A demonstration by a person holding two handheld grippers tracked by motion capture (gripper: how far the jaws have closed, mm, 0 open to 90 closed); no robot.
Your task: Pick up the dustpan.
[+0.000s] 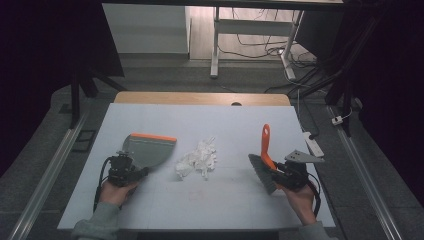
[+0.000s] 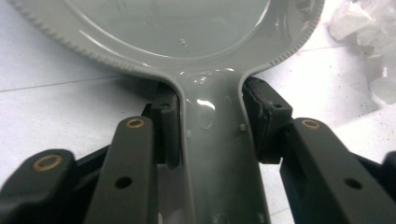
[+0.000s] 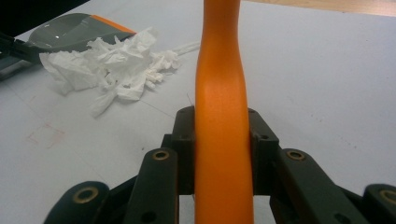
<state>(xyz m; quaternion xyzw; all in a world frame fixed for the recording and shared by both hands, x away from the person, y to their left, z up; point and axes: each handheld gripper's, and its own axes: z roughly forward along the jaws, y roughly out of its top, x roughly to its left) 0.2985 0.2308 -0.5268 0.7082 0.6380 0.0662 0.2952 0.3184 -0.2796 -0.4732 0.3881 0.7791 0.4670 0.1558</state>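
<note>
A grey dustpan (image 1: 150,149) with an orange front lip lies flat on the white table (image 1: 210,200), left of centre. My left gripper (image 1: 136,172) is shut on its grey handle; in the left gripper view the pads (image 2: 170,126) press both sides of the dustpan (image 2: 177,28) neck. A hand brush (image 1: 265,145) with an orange handle and grey bristles stands at the right, with my right gripper (image 1: 280,172) shut on the handle. The right gripper view shows that orange brush handle (image 3: 222,70) clamped between the jaws. A crumpled white tissue pile (image 1: 198,159) lies between dustpan and brush.
The tissue pile (image 3: 107,60) sits just in front of the dustpan's lip (image 3: 70,30). A white power strip (image 1: 313,142) lies off the table's right edge. Beyond the wooden far edge (image 1: 200,98) stand desk legs and cables on the floor.
</note>
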